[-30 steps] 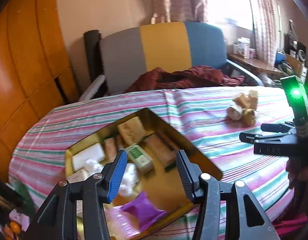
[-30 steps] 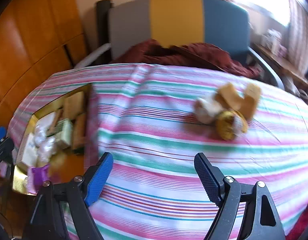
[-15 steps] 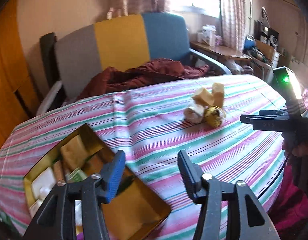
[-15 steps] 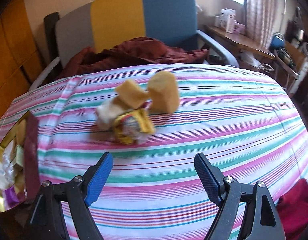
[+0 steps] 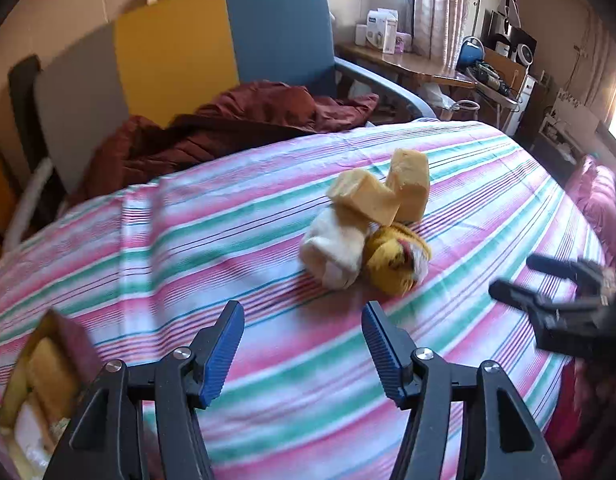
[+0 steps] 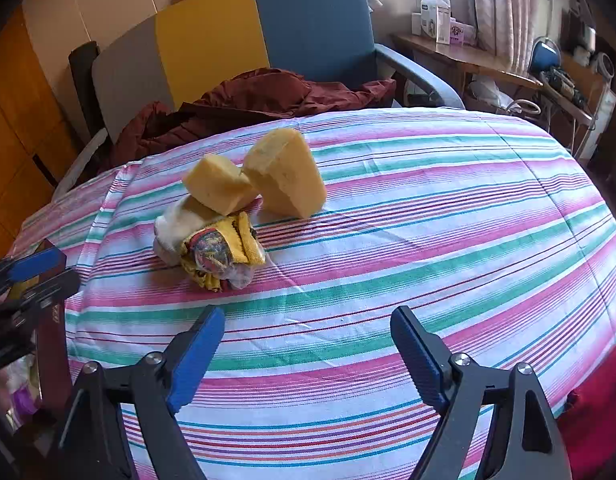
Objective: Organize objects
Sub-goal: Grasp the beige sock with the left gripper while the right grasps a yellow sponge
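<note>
- Both views had swung rightward across the table since a second earlier; the gold tray, central in the left wrist view then, had slid to the lower left corner, and the small pile had come from the far right toward the middle
- left gripper stood wide, nothing between its blue pads; it hovered above the striped tablecloth, pointing toward the pile and short of it
- right gripper also stood wide and held nothing; it hung over the cloth with the pile ahead and slightly left of its line
- the pile lay near the table's middle: two yellow sponge blocks leaning together, a white cloth bundle under the nearer block, and a yellow patterned bundle touching the white one
- the tray, holding soap-like bars and packets, sat at the left edge of the table, well apart from the pile; its contents were blurred
- each gripper showed at the edge of the other's view, the left one beside the tray; behind the table stood a grey, yellow and blue chair with a dark red garment draped on its seat
</note>
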